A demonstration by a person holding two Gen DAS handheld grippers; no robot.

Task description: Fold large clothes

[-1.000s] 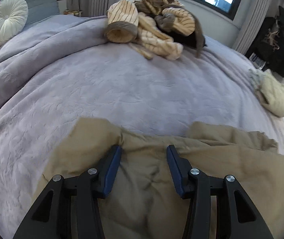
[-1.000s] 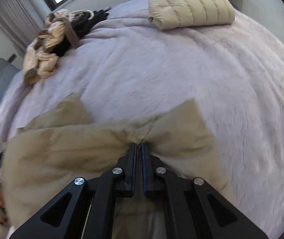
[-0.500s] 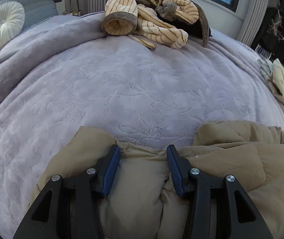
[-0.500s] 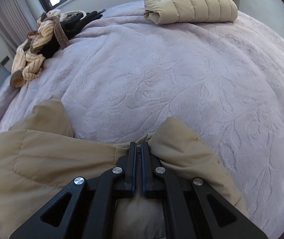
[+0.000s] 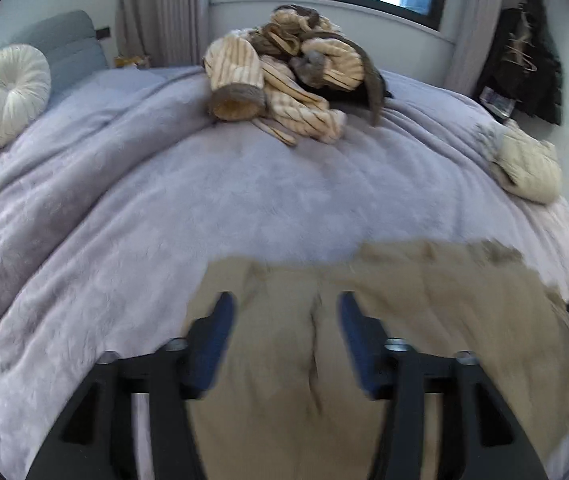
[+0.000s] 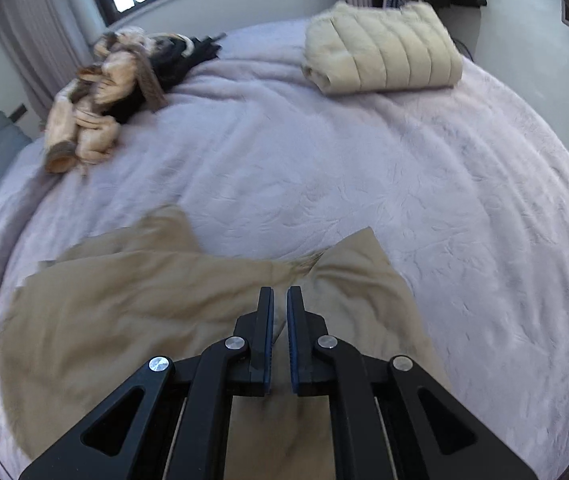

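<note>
A large tan padded garment [image 5: 384, 320] lies spread on the near part of the lilac bed cover [image 5: 204, 200]; it also shows in the right wrist view [image 6: 144, 312]. My left gripper [image 5: 284, 312] is open above the garment, its blue pads apart with nothing between them. My right gripper [image 6: 279, 300] hovers over the garment's bunched far edge, its jaws a narrow gap apart with no cloth between them.
A heap of striped cream and dark clothes [image 5: 284, 80] lies at the far side of the bed, also in the right wrist view [image 6: 116, 92]. A folded cream puffer jacket [image 6: 380, 56] sits at the far right. A round white cushion [image 5: 4, 96] rests by the headboard.
Both grippers have lifted up and back from the garment. The right gripper has let go of the tan cloth and opened slightly. The garment now lies flatter on the bed.
</note>
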